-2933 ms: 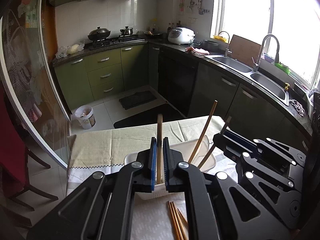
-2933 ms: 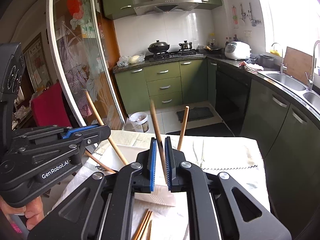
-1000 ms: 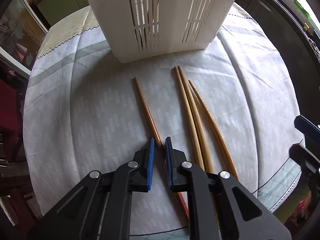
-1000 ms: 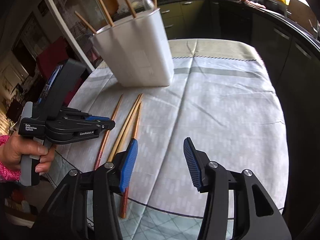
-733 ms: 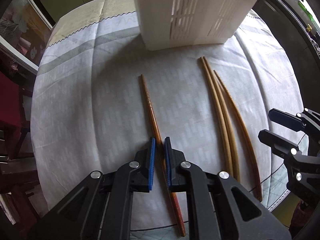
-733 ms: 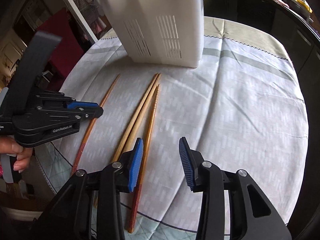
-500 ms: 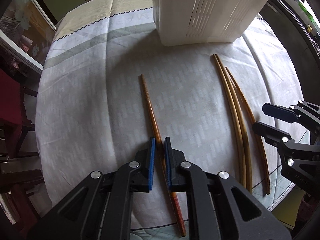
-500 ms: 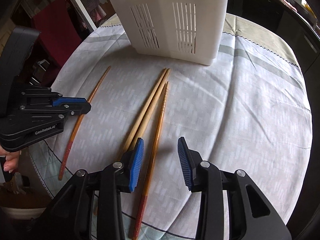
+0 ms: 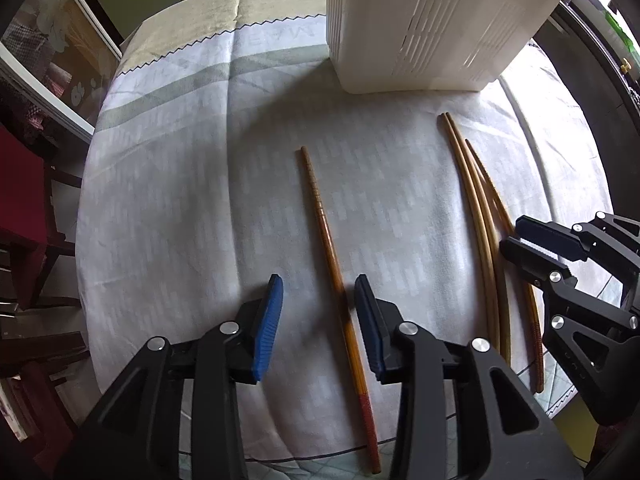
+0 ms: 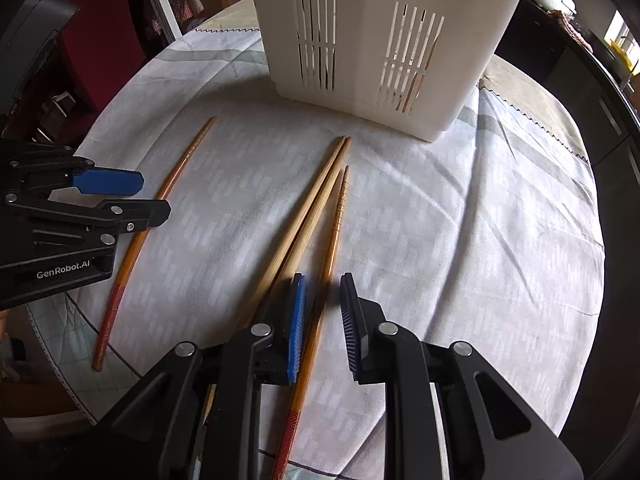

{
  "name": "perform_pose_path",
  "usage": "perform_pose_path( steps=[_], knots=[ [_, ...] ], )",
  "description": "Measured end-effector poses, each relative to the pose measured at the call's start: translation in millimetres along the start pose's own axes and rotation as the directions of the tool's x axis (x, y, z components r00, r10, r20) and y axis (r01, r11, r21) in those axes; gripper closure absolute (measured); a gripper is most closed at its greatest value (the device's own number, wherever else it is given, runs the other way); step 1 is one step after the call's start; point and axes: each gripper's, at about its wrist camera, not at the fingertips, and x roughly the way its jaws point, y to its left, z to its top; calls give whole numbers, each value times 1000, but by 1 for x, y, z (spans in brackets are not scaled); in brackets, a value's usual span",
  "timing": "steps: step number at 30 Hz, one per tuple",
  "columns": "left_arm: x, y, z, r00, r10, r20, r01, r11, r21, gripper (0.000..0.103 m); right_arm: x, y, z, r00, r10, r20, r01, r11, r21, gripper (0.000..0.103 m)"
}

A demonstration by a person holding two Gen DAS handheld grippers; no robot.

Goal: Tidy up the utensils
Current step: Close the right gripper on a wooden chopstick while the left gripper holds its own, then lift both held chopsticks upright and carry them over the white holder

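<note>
Round tabletop (image 9: 168, 200) w/ white patterned cloth; white slotted utensil holder (image 10: 376, 40) stands at far side, chopstick tips visible thru its slots. Left gripper (image 9: 318, 312) fingers spread apart, straddling a lone red-ended chopstick (image 9: 328, 232) lying on cloth; not gripping. Right gripper (image 10: 322, 320) fingers also apart, either side of another red-ended chopstick (image 10: 334, 232); two pale bamboo chopsticks (image 10: 304, 216) lie touching each other just beside it.

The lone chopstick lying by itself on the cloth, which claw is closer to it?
Left. The left claw is open with the lone chopstick between its fingers. The right claw is off to the side, straddling a different chopstick beside the pale pair.
</note>
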Motion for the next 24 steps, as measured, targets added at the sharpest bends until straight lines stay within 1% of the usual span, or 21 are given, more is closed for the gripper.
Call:
perform_pose_path(
  steps=[2,3,5,7,8,11,14,19,24],
  knots=[
    [0,-2,1,1000,0,5,0,1000,3,67,-2,0,-2,1000,-4,-2,4,1000,0,85],
    [-1,-2,1,1000,1,8,-1,1000,3,69,-2,0,-3,1000,-1,0,1,1000,-3,90],
    [-3,-6,2,1000,-2,8,2,1000,9,83,-2,1,-3,1000,9,4,-9,1000,2,93],
    [-4,-11,3,1000,-5,3,5,1000,10,92,-3,1,-5,1000,17,9,-17,1000,13,94],
    [-5,-13,3,1000,-5,2,5,1000,10,95,-2,-1,-4,1000,25,9,-25,999,21,94],
    [-7,-16,3,1000,-13,-4,13,1000,-3,96,-2,-10,-3,999,52,12,-53,997,55,96],
    [-12,-13,0,1000,-18,13,18,1000,-13,96,-12,-20,-5,996,75,46,-78,993,83,96],
    [-40,5,1,995,-30,96,32,999,-14,96,-45,-37,-14,985,104,137,-121,985,121,96],
    [-80,5,-7,981,-47,189,46,999,10,96,-89,-52,-28,962,115,246,-153,978,143,95]
  ],
)
